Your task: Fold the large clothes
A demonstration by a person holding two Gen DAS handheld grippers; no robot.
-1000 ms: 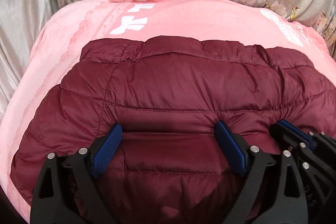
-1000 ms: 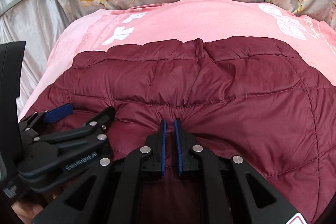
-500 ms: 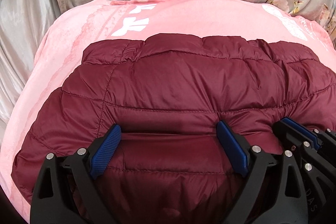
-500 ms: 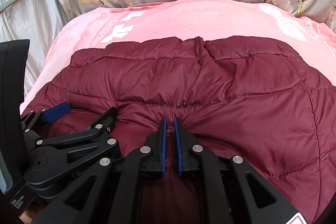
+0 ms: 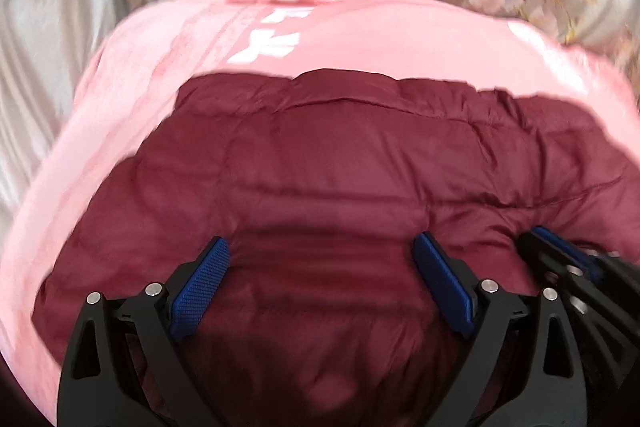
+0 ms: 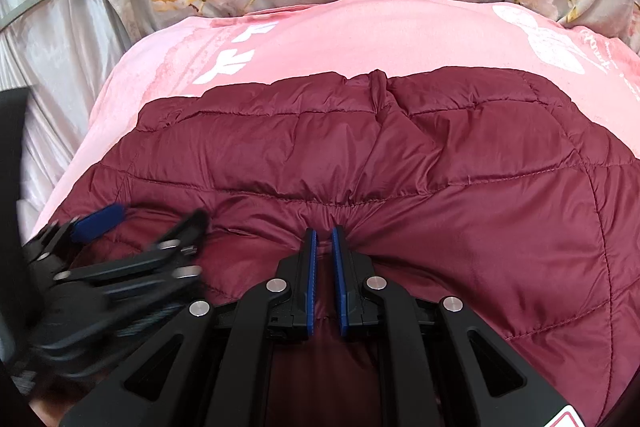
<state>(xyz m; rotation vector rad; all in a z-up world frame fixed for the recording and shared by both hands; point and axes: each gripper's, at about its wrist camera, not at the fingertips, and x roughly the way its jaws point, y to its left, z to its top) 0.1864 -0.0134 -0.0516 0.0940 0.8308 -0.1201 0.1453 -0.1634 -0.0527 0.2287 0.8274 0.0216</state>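
Right gripper (image 6: 323,259) angled down, pinching jacket (image 6: 440,163) fabric; left gripper (image 5: 320,283) alongside, spread wide, gripping nothing.

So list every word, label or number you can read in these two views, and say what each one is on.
None can be read in full.
White block characters on the pink blanket: cut off by the maroon jacket, not readable.
White cursive beside the white print at the blanket's right edge: too small and bent.
Red and white sticker on the right tool, at the picture's bottom edge: cropped.
Left tool: blurred, no text shows.
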